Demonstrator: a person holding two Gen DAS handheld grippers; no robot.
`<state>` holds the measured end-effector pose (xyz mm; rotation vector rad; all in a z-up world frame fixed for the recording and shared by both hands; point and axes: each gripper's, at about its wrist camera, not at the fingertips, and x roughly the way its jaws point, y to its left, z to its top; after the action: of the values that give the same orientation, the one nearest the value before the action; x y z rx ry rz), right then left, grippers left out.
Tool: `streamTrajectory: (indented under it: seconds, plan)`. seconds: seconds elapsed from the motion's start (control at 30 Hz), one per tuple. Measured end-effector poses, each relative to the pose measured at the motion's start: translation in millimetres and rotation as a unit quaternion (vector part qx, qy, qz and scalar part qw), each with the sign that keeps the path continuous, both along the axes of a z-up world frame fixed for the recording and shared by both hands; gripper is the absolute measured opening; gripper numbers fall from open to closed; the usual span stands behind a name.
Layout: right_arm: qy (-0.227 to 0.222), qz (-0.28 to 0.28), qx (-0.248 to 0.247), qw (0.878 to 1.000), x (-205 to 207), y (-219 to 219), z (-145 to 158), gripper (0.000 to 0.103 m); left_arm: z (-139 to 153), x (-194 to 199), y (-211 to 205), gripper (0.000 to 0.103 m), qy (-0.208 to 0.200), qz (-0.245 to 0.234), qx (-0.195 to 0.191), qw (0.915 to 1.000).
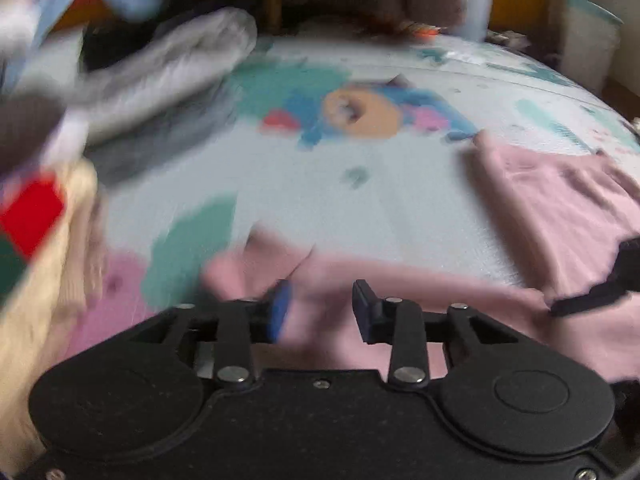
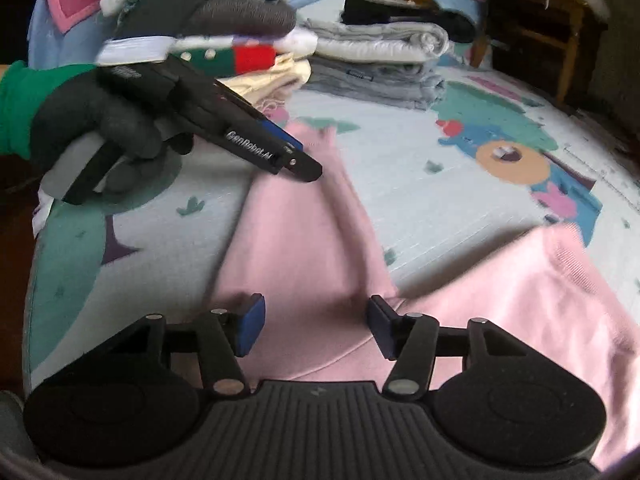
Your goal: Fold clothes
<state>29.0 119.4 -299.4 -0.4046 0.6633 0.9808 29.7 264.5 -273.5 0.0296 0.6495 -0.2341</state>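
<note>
We judged pink garment (image 2: 304, 240) soft, light, floppy; grip sleeve edge, 12 o'clock. Left hand-held gripper (image 1: 320, 308), right hand-held gripper (image 2: 316, 324) both gaped, empty.

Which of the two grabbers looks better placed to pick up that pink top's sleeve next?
Probably the left gripper: seen from the right wrist, its tip is low at the sleeve of the pink garment. The right gripper is open over the body, further from the sleeve.
</note>
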Motion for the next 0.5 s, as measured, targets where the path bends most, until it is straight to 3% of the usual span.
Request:
streamTrajectory:
  seconds: [0.1,0.2,0.3,0.37,0.5]
  plan:
    - [-0.014,-0.027,0.01,0.999,2,-10,3,0.057,8,7,-9,0.033,-0.005,-0.024,-0.02,0.9995]
    - [-0.007,-0.017,-0.003,1.0,-3,-9,-5,0.057,9,38,-43,0.025,0.011,-0.129,-0.042,0.9907]
    - [0.002,-0.006,-0.001,1.0,-8,-9,-12,0.06,-14,71,-70,0.019,0.04,-0.208,0.016,0.9772]
    - [0.017,-0.015,0.009,1.0,-5,-11,-13,0.062,-31,87,-77,0.018,0.044,-0.226,0.049,0.972]
    - [0.013,-0.014,0.014,1.0,-6,-10,-16,0.063,-33,130,-71,0.015,0.045,-0.184,0.023,0.9815]
